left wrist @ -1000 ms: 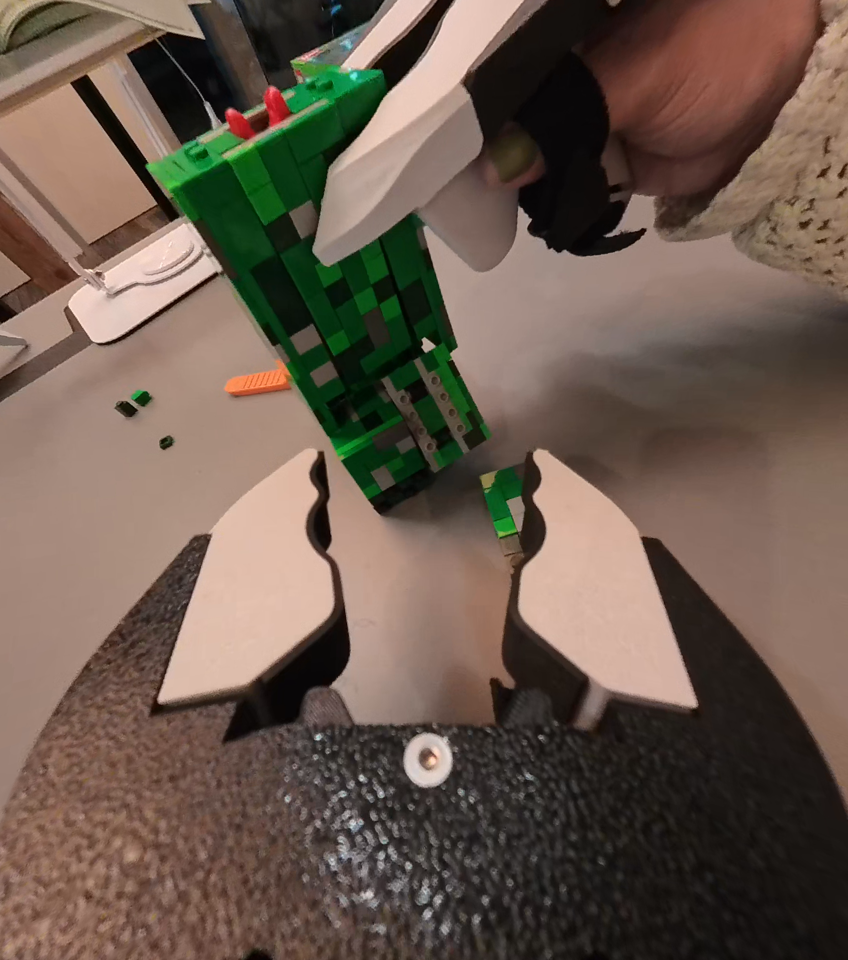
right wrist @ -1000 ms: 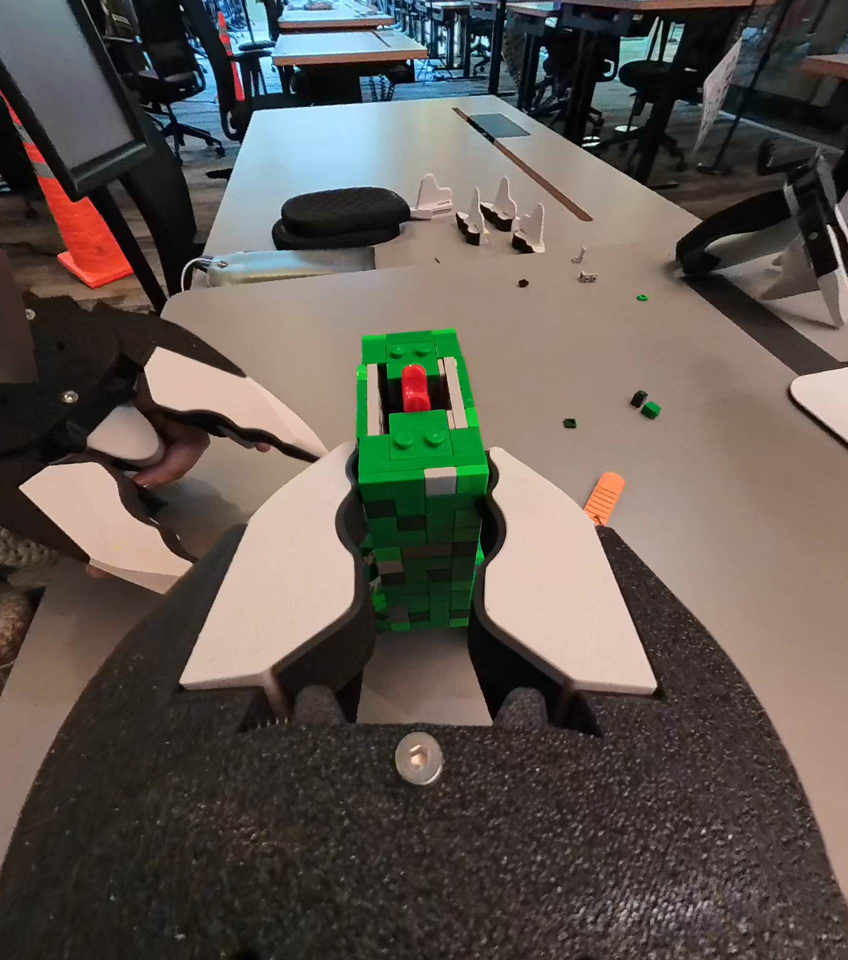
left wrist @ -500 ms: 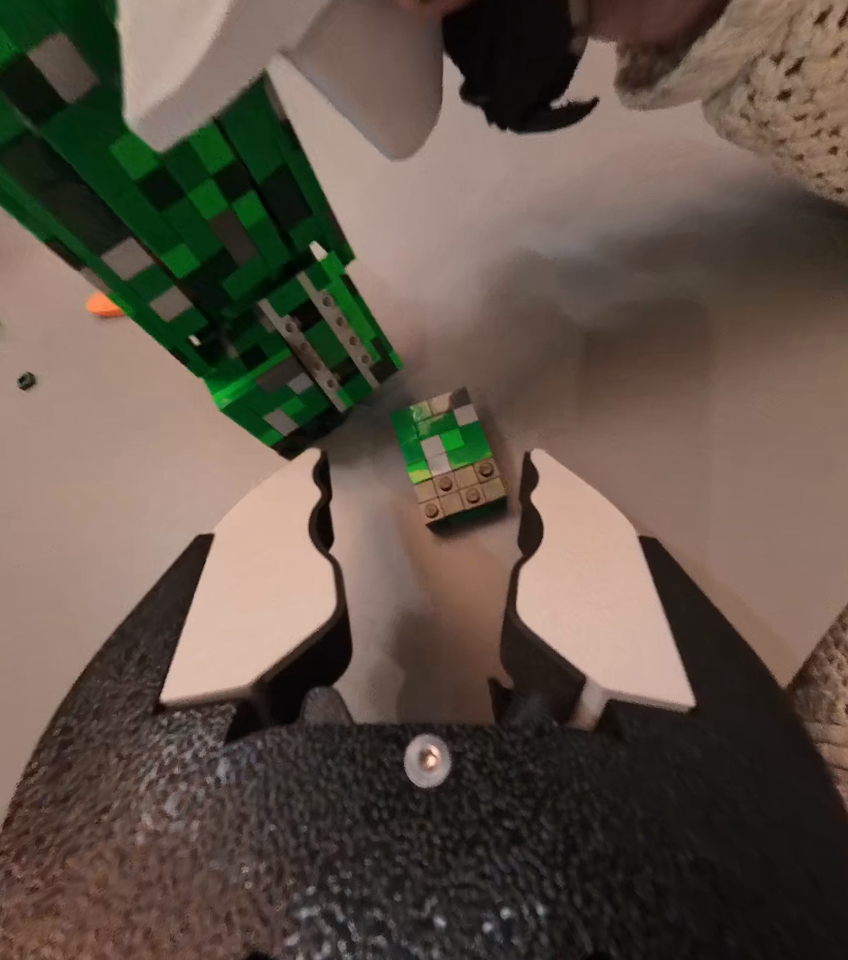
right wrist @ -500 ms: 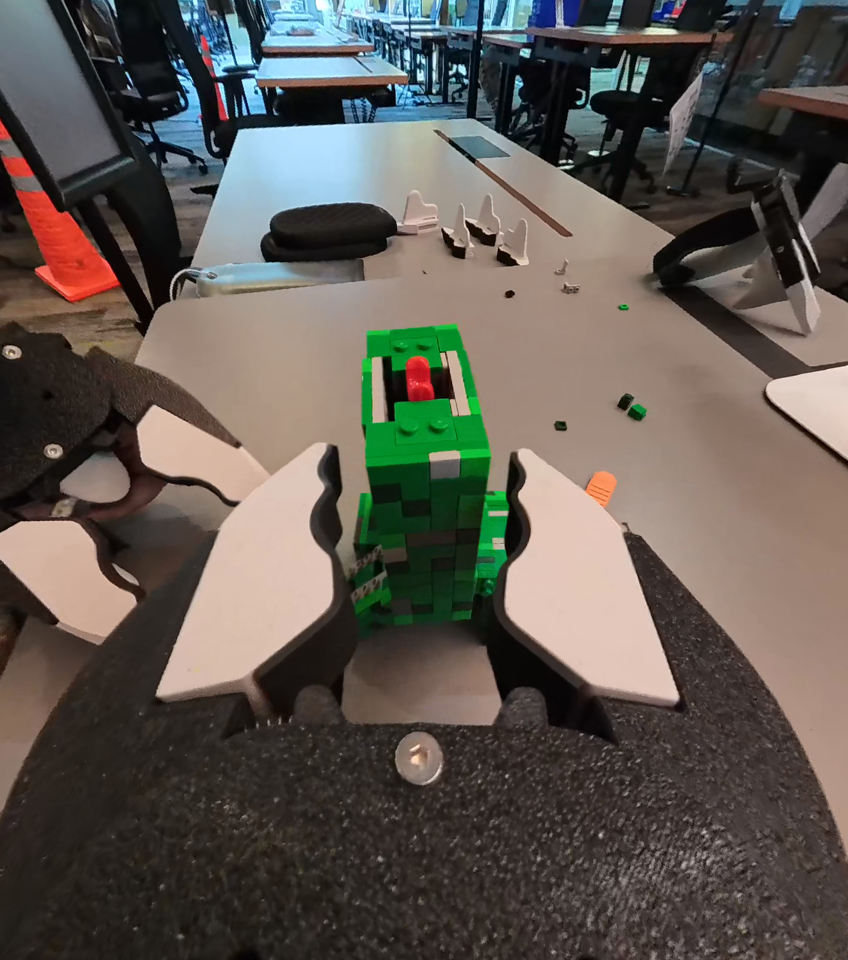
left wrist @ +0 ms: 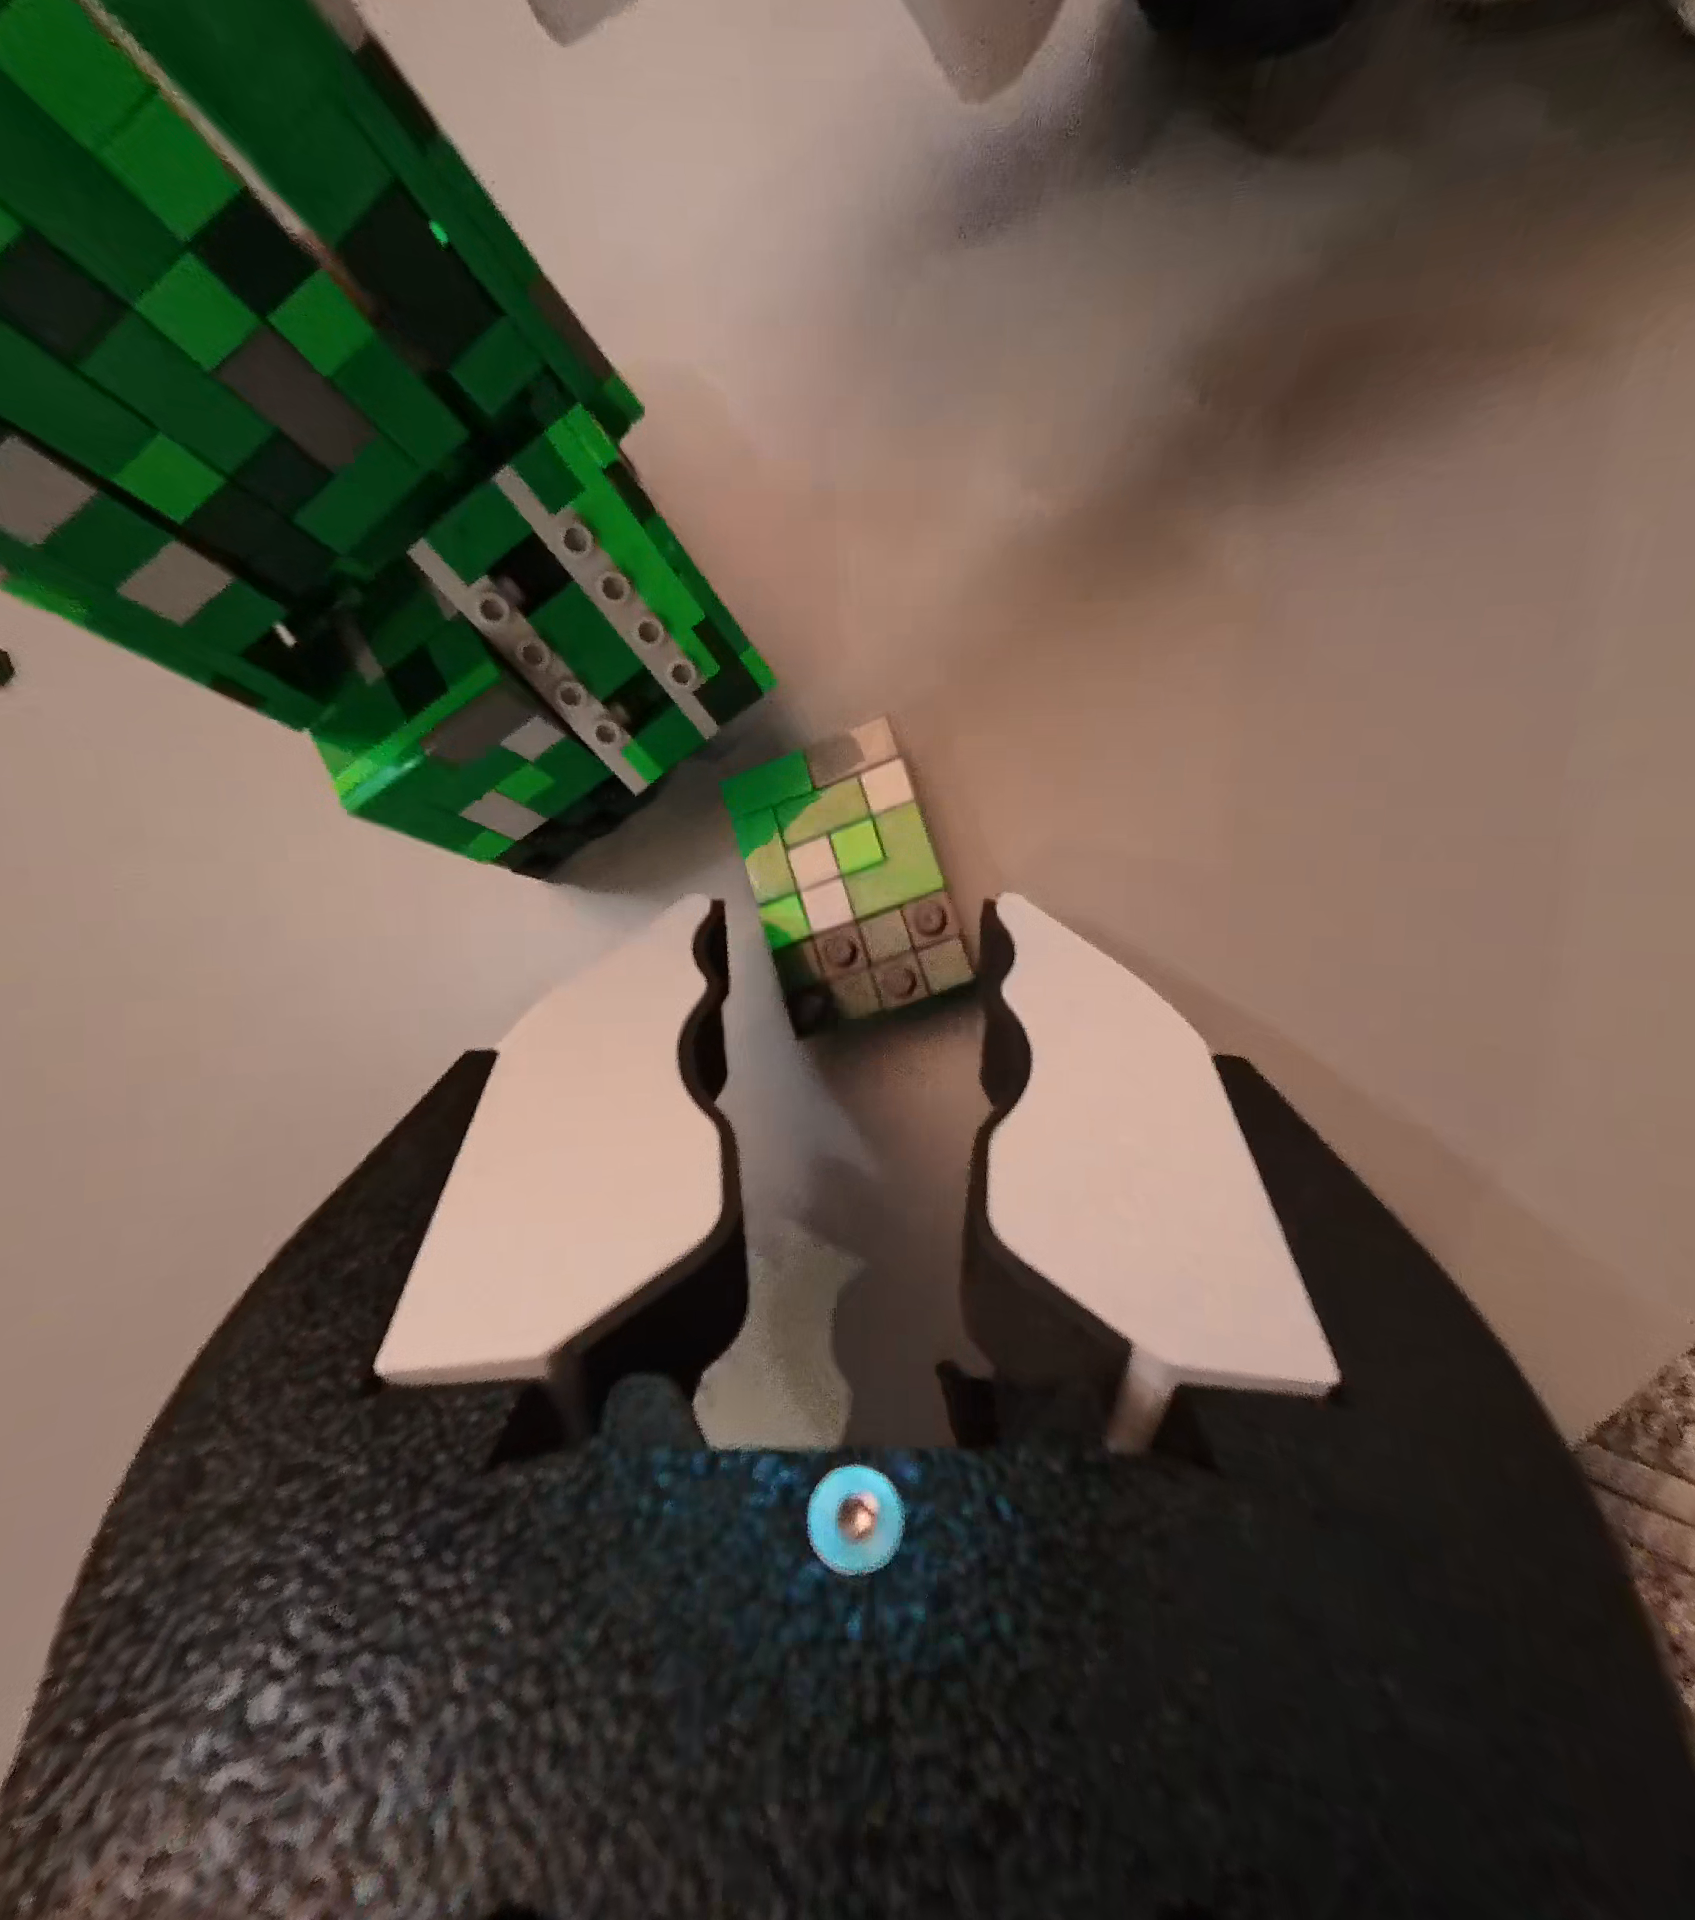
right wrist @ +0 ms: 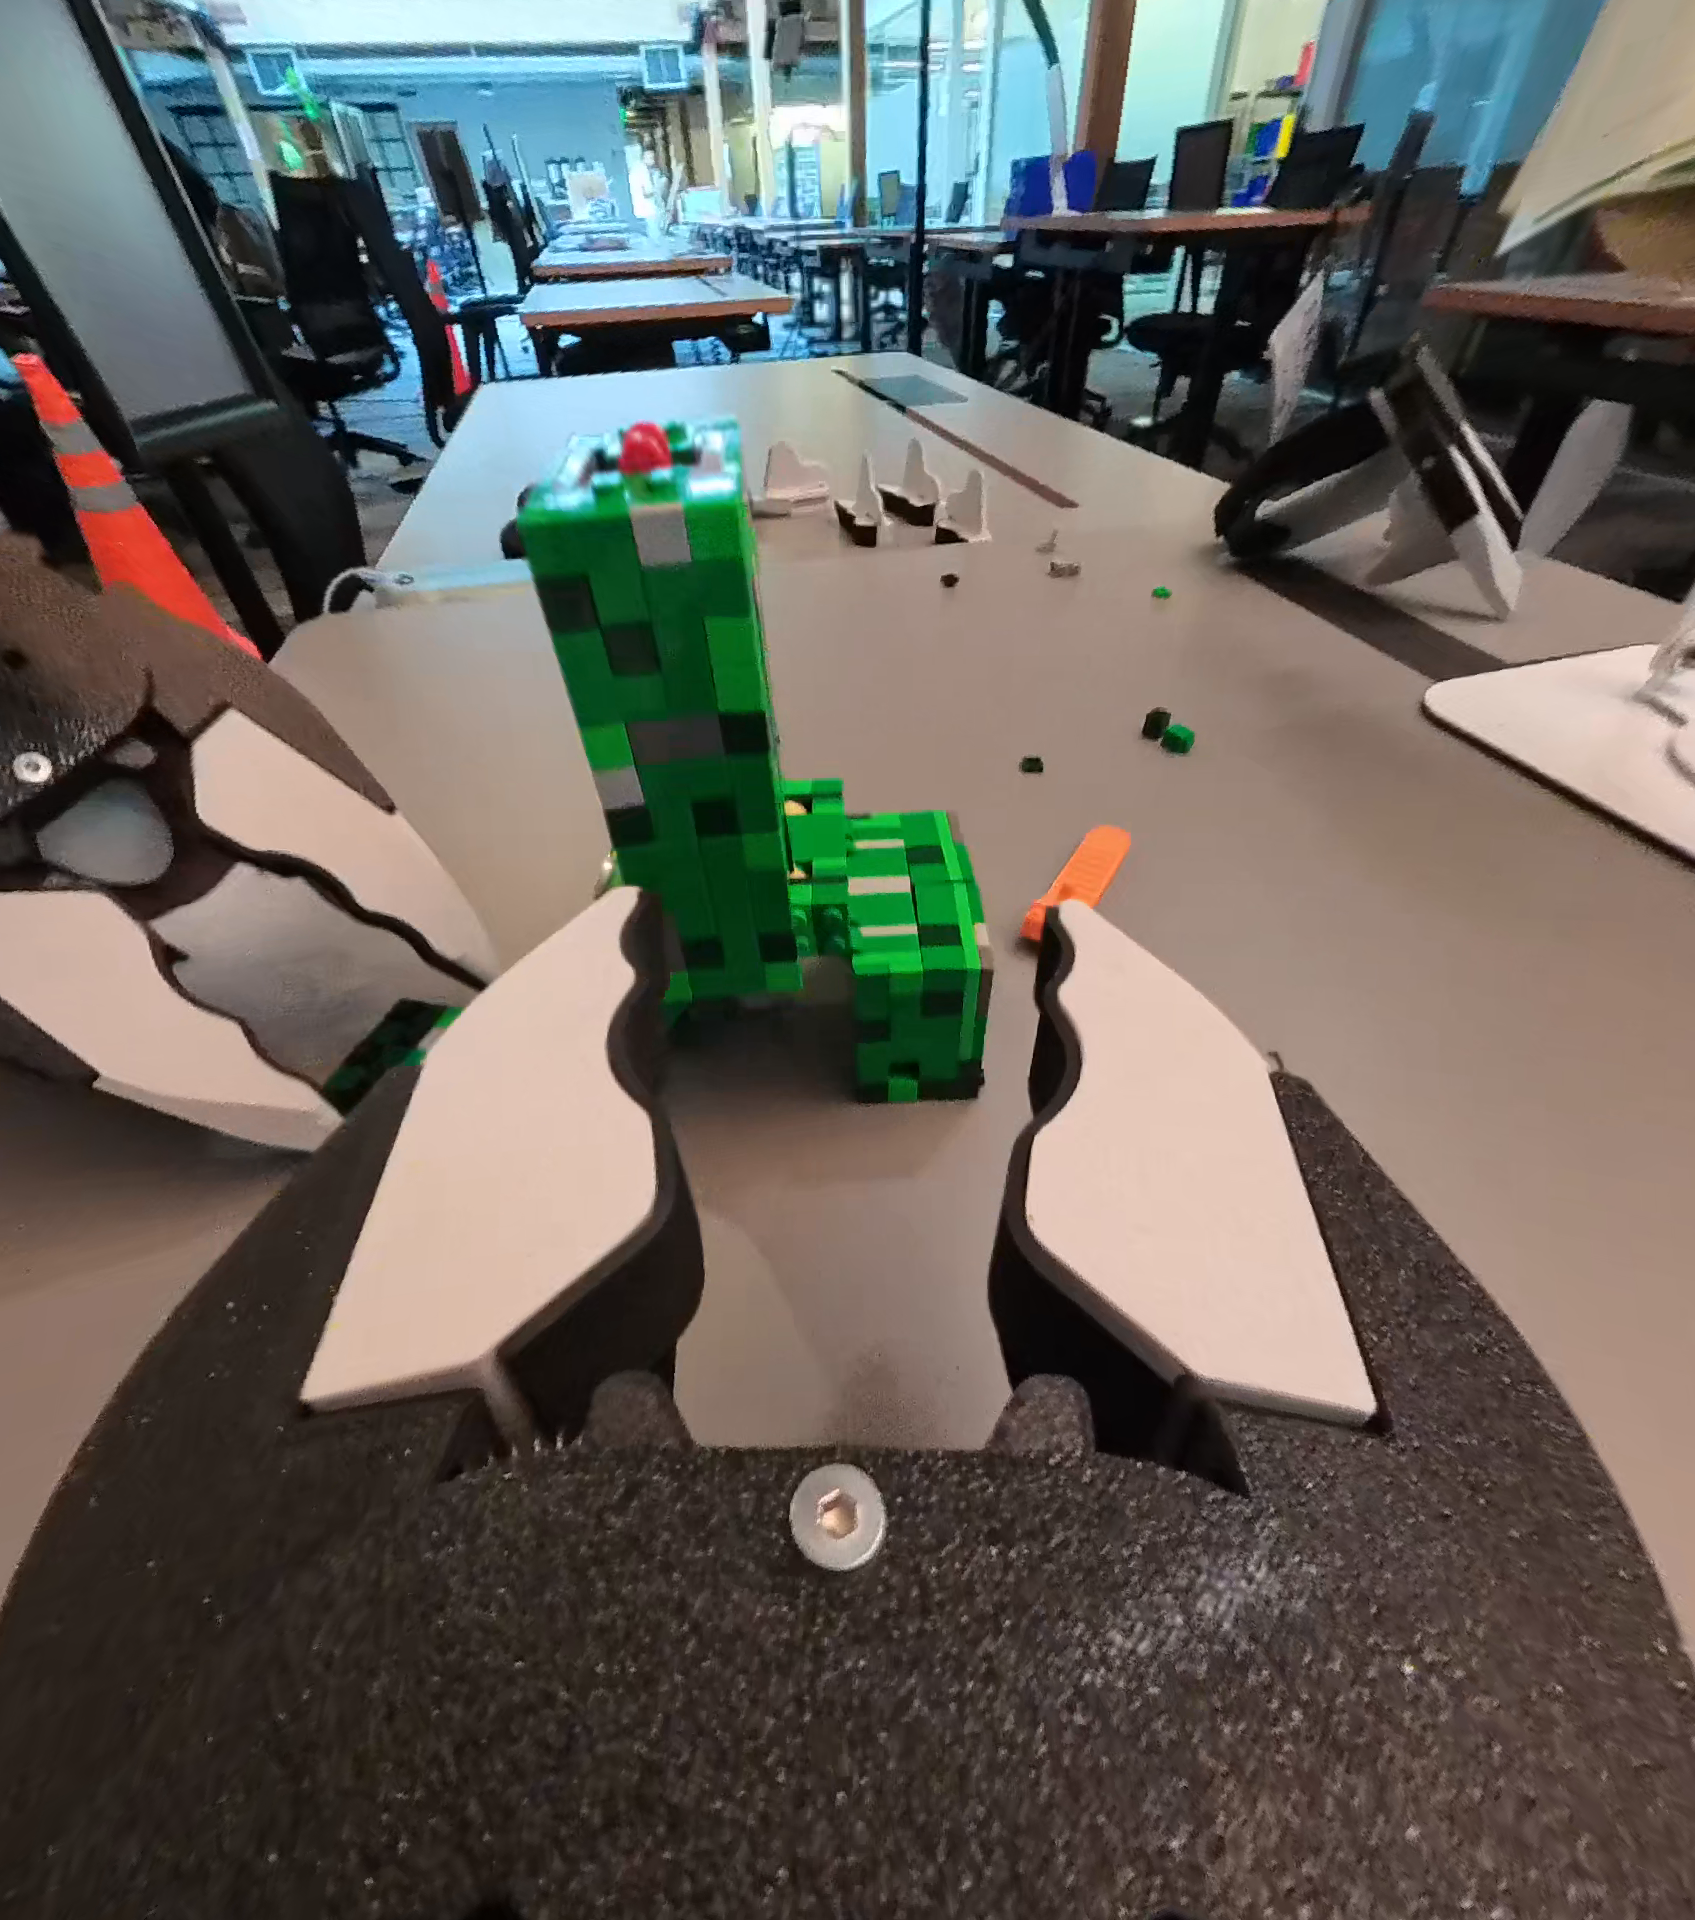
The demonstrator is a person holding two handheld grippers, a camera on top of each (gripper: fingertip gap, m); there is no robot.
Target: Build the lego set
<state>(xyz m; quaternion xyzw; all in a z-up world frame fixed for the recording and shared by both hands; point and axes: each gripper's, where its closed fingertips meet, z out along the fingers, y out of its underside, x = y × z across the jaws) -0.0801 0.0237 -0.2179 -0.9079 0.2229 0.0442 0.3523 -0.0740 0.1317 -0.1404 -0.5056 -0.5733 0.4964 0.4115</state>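
My left gripper [left wrist: 848,914] hangs over a small flat brick panel [left wrist: 848,873], my right gripper [right wrist: 838,925] sits in front of the green lego figure [right wrist: 708,748].

On my left, jaws apart and holding nothing; the green-and-grey panel lies flat on the grey table [left wrist: 1342,727] just past the fingertips, beside the figure's foot; on my right, jaws wide apart and empty; the figure stands upright on the table just beyond them, a red piece [right wrist: 643,449] on top; farther off an orange brick separator [right wrist: 1077,878], then loose small green pieces [right wrist: 1167,730].
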